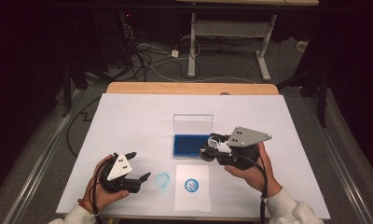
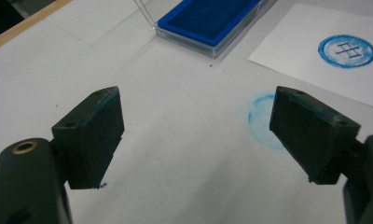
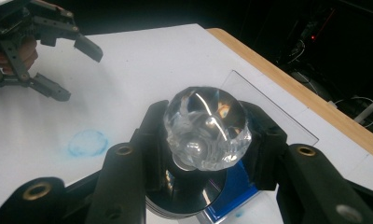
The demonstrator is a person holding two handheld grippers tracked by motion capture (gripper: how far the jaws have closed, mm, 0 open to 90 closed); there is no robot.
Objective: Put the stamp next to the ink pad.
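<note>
Dark room, grey carpet floor [image 1: 231, 70], tangled cables [image 1: 142, 58], white desk frame [image 1: 229, 28]

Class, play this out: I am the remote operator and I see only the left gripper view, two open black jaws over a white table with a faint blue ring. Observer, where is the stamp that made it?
Observer: The right gripper is shut on the stamp, a clear faceted knob on a round dark base.
Operator: Where is it relative to the ink pad?
Observer: In the high view it hangs at the right front corner of the blue ink pad, whose clear lid stands upright.
Operator: Is the printed paper close to it?
Observer: The paper lies in front of the pad, its blue stamped circle near the middle.
</note>
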